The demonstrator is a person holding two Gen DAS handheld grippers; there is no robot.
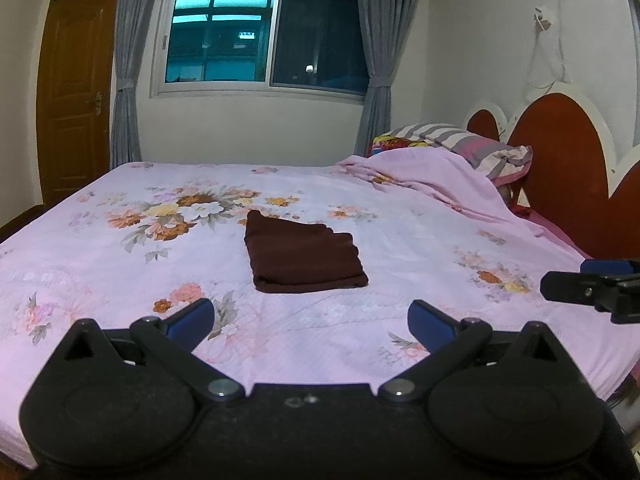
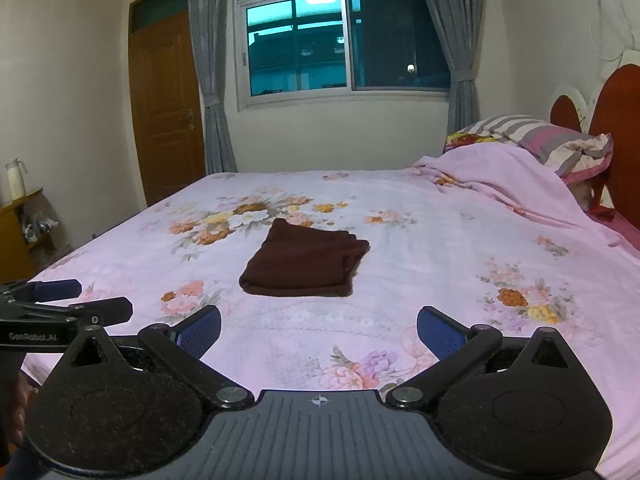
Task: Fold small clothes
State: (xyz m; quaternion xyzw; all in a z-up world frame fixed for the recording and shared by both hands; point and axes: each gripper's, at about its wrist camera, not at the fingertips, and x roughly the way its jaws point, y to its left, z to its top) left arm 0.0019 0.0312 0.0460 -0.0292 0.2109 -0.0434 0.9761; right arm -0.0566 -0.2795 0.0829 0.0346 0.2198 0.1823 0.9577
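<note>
A dark brown garment (image 1: 302, 258) (image 2: 304, 266) lies folded into a compact rectangle on the middle of the pink floral bedsheet (image 1: 120, 280) (image 2: 460, 248). My left gripper (image 1: 310, 322) hovers open above the near part of the bed, well short of the garment, with nothing between its blue pads. My right gripper (image 2: 319, 332) is likewise open and empty, a little nearer than the cloth. Each gripper shows at the edge of the other's view: the right gripper (image 1: 592, 288) at the far right, the left gripper (image 2: 68, 300) at the far left.
A pink quilt (image 1: 432, 176) and striped pillows (image 1: 472, 144) are heaped at the red headboard (image 1: 560, 160) on the right. Beyond the bed stand a curtained window (image 1: 264, 36) and a wooden door (image 1: 76, 92). A low cabinet with a white bottle (image 2: 16, 178) sits at left.
</note>
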